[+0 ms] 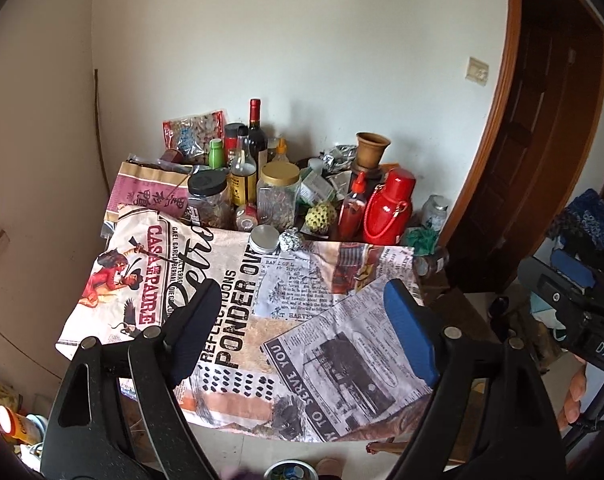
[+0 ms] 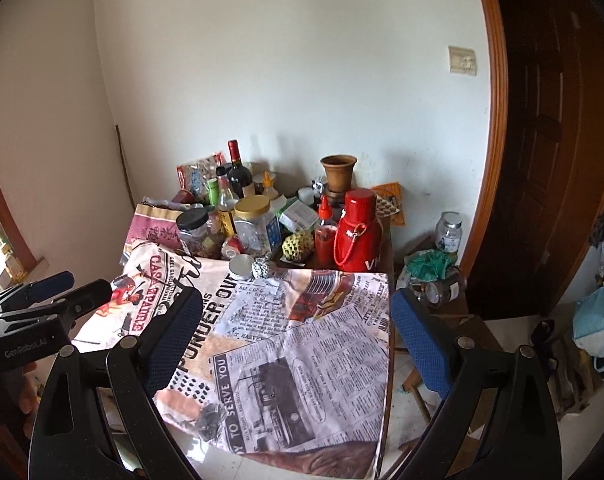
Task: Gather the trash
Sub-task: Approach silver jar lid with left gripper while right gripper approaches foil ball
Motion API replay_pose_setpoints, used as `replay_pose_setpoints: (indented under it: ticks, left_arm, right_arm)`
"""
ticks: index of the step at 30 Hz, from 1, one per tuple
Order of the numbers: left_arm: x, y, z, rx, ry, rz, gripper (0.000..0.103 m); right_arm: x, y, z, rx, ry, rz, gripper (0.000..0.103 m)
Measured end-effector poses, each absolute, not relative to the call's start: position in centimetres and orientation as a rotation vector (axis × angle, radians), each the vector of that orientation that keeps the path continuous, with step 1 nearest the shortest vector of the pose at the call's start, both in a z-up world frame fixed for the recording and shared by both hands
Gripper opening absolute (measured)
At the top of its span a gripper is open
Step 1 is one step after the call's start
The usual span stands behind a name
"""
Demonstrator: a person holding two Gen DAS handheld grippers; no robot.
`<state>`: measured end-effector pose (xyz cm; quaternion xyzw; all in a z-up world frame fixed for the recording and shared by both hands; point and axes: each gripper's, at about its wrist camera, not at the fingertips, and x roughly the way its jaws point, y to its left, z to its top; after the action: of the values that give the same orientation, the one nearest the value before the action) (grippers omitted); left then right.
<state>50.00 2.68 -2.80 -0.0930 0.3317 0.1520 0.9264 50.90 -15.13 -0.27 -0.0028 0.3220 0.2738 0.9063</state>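
Fingers: my left gripper (image 1: 302, 328) and right gripper (image 2: 298, 340) both stand apart, nothing between them.
Open room: the near half of the worktop (image 2: 302, 360), under a newsprint cloth (image 1: 238, 312), lies bare to its front and right edges.
Trash: a foil ball (image 1: 289, 239) at 12 o'clock, just beside a tin (image 1: 263, 239).
Blocking: jars (image 1: 279, 196), bottles (image 1: 257, 136) and a red flask (image 1: 389, 208) crowd the far edge behind it.
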Motion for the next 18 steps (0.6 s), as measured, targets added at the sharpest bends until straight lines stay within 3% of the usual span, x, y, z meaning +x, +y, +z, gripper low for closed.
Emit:
replay_pose_setpoints:
  ticks: [7, 18]
  left_arm:
    - [53.3, 5.7, -4.0, -0.181, 0.710, 0.306, 0.083]
    - [60.6, 16.8, -6.8, -0.226, 0.761, 0.255, 0.083]
  right_arm:
    - [55.0, -11.6, -2.2, 0.014, 0.721, 0.569, 0.094]
    - [62.7, -1.5, -5.6, 0.038, 0.832, 0.565, 0.094]
